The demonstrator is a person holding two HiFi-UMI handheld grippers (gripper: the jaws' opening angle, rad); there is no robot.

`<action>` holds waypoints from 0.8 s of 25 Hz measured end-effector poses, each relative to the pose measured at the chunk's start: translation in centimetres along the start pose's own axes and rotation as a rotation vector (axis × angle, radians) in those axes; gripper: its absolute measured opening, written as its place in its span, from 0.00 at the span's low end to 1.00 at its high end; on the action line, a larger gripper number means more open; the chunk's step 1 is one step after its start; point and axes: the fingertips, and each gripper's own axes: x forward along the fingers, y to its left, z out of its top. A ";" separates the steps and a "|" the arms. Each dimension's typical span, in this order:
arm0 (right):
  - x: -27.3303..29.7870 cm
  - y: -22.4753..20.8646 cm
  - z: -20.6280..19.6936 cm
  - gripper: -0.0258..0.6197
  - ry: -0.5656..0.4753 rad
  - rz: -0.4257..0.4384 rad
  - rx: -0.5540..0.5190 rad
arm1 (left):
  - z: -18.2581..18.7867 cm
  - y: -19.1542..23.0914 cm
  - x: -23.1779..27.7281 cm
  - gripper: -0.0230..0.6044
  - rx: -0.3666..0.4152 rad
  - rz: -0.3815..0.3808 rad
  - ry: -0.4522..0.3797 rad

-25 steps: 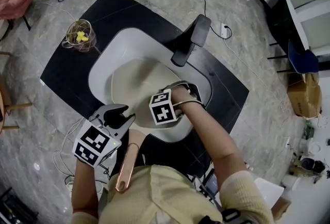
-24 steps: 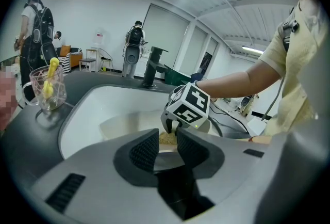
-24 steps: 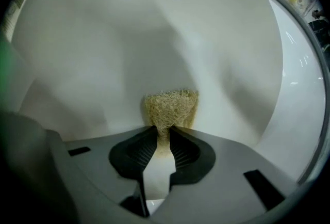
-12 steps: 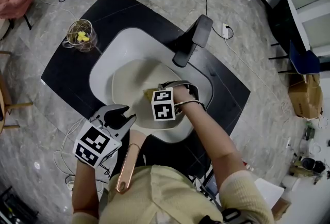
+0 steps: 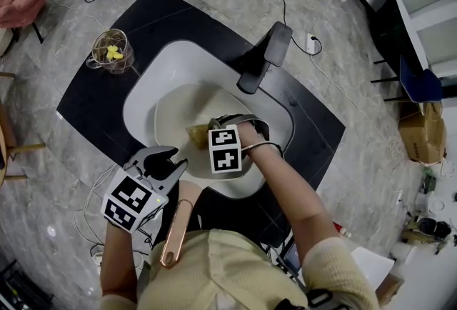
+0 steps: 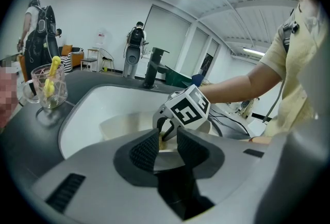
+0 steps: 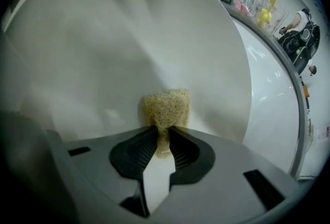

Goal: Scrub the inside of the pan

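A cream pan [image 5: 178, 110] lies in the white sink [image 5: 146, 73], its copper handle [image 5: 176, 228] pointing toward me. My left gripper [image 5: 166, 158] is shut on the pan's near rim, just left of the handle; in the left gripper view the rim [image 6: 164, 152] sits between the jaws. Reaching into the pan, my right gripper [image 5: 208, 131] is shut on a tan scrub sponge [image 5: 198, 133]. The right gripper view shows the sponge [image 7: 166, 107] pinched between the jaws and pressed against the pan's inner wall [image 7: 103, 52].
A black faucet [image 5: 264, 55] stands at the sink's far right edge. A glass cup [image 5: 111, 50] holding something yellow sits on the black counter at the far left. Cables run across the floor around the counter. People stand in the background of the left gripper view.
My right gripper has slid the sponge leftward across the pan's inside, so the sponge now shows beyond the marker cube. The left gripper and pan have stayed still.
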 end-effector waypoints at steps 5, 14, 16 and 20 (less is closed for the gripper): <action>-1.1 1.1 1.8 0.17 -0.074 0.051 -0.007 | 0.0 0.0 -0.1 0.21 -0.001 0.001 0.008; -2.6 3.2 3.3 0.17 -0.147 0.156 0.008 | -0.1 0.0 0.0 0.21 0.004 0.017 0.000; -2.8 3.6 3.5 0.17 -0.161 0.176 0.014 | -0.1 0.0 0.0 0.21 0.009 0.023 0.001; -3.6 4.5 4.4 0.17 -0.219 0.263 0.079 | 0.0 0.1 0.0 0.21 0.013 0.029 0.003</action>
